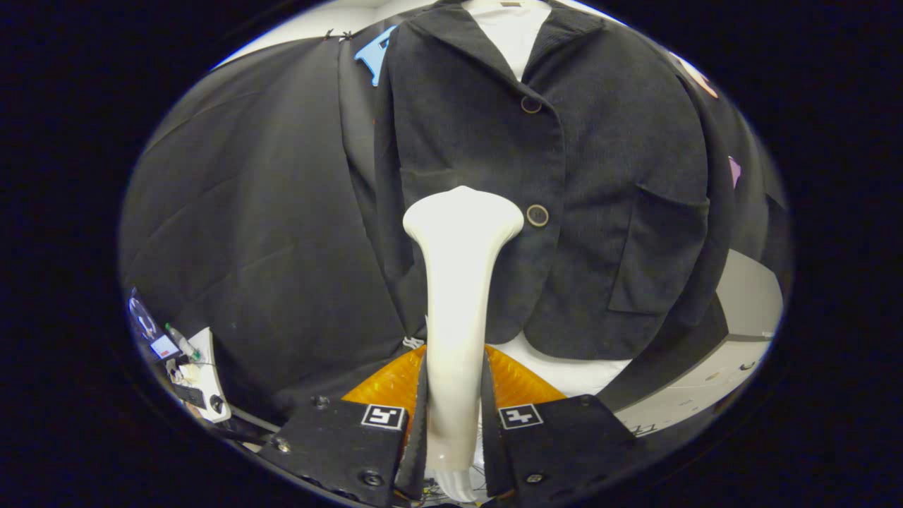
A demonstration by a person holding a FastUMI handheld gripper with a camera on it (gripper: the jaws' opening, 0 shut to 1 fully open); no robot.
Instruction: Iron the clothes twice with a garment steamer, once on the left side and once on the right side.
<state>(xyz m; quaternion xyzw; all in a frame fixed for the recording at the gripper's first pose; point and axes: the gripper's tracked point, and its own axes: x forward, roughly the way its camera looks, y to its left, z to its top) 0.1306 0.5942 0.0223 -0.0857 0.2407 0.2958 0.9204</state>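
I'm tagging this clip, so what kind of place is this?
Likely a staged recording booth: a dark jacket hangs before a black cloth wall, and the claw is shut on a white garment steamer.

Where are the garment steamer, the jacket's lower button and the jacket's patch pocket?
Garment steamer [458,282]: gripper view, on its neck, with both fingers pressed on the handle.
Lower button [537,215]: gripper view, on the button's face, beside the steamer head.
Patch pocket [656,254]: gripper view, middle of the pocket cloth.
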